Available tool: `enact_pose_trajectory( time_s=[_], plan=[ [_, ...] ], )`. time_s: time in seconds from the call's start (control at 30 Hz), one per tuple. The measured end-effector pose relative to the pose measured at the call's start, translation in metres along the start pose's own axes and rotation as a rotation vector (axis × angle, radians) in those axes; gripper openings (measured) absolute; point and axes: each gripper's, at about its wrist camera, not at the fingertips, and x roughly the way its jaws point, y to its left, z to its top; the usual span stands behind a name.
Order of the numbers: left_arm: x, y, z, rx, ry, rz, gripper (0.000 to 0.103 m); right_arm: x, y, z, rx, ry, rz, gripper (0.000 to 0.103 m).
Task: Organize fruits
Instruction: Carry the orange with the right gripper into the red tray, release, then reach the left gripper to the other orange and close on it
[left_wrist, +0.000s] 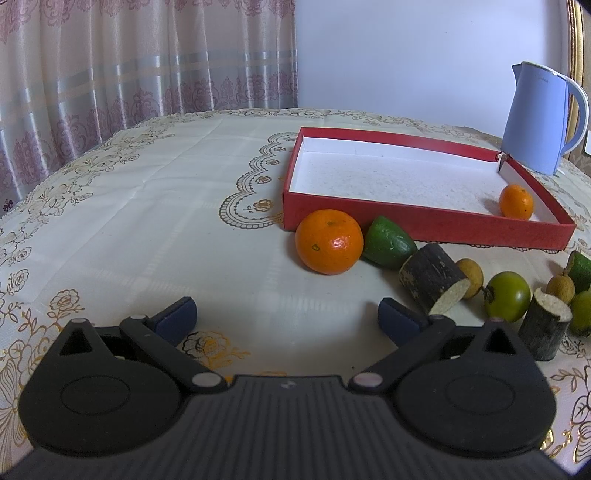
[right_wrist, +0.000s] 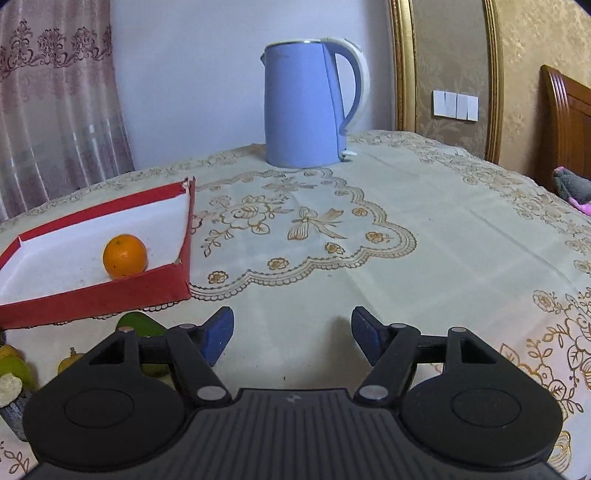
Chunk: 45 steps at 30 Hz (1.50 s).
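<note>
A red box (left_wrist: 424, 223) with a white floor lies on the tablecloth; one small orange (left_wrist: 516, 202) rests in its near right corner, also seen from the right wrist (right_wrist: 125, 256). In front of the box sit a bigger orange (left_wrist: 329, 242), a green fruit wedge (left_wrist: 388, 242), two dark sugarcane chunks (left_wrist: 432, 279) (left_wrist: 546, 325), brown longans (left_wrist: 470, 277) and a round green fruit (left_wrist: 508, 301). My left gripper (left_wrist: 286, 314) is open over bare cloth, left of the fruit row. My right gripper (right_wrist: 291, 332) is open and empty, just right of the box (right_wrist: 92, 295).
A blue kettle (right_wrist: 303, 107) stands at the back of the table, behind the box's far right corner. A curtain hangs on the left. A wooden headboard (right_wrist: 569, 125) and a grey and pink soft item (right_wrist: 574, 188) lie beyond the table's right edge.
</note>
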Motion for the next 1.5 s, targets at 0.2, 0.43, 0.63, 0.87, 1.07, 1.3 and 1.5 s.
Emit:
enact_pose_trajectory(
  time_s=[0.2,0.43,0.63,0.87,1.07,1.3,1.5],
  plan=[
    [-0.001,0.000,0.000,0.006,-0.001,-0.003,0.103,0.006,0.000,0.001,0.002,0.038,-0.015,0.079],
    [-0.004,-0.007,0.005,0.049,-0.003,0.017,0.103,0.007,0.001,0.001,0.004,0.045,-0.004,0.081],
    [0.004,-0.005,0.024,0.013,0.031,-0.013,0.103,0.006,0.001,0.001,0.005,0.045,-0.001,0.082],
    [0.021,-0.004,0.033,0.048,0.057,-0.001,0.103,0.007,0.001,0.001,0.005,0.046,0.001,0.083],
    [0.028,-0.002,0.032,0.067,0.042,-0.005,0.096,0.007,0.002,0.001,0.002,0.047,0.000,0.083],
    [0.026,-0.006,0.031,0.099,0.007,-0.039,0.076,0.007,0.003,0.001,-0.005,0.049,-0.003,0.084],
    [0.023,-0.006,0.030,0.098,0.003,-0.088,0.056,0.007,0.003,0.001,-0.006,0.049,-0.004,0.084]
  ],
)
